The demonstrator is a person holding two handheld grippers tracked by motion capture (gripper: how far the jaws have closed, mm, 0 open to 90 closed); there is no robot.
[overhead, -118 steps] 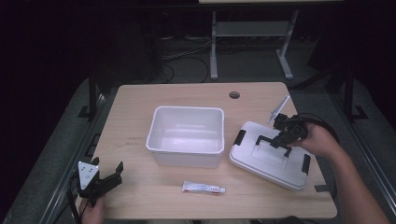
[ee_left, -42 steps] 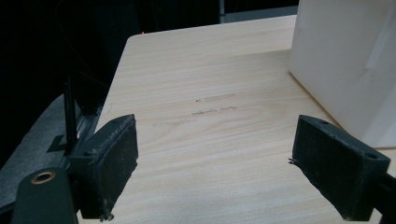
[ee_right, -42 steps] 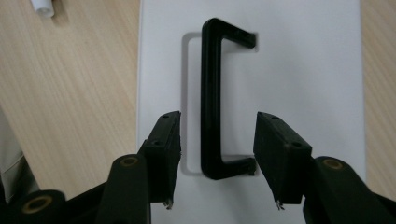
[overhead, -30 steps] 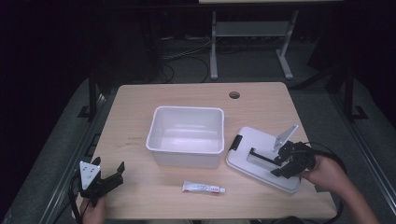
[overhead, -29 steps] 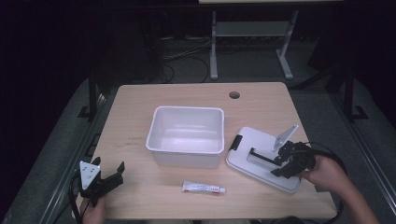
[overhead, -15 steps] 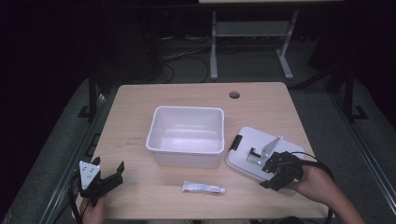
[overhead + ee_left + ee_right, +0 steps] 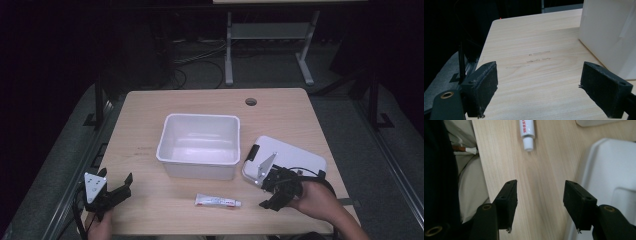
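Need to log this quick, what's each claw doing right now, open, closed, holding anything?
Left claw: open, empty, over bare table.
Right claw: open, jaws just been opening, nothing between them, pointing at the tube.

right gripper (image 7: pixel 267 197): off the lid (image 7: pixel 292 155), now near tube (image 7: pixel 218 201) | jaws opening, empty

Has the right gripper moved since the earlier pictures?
Yes. The right gripper has come off the lid toward the table's near edge and now points at the tube. Its fingers have just been opening, with nothing between them.
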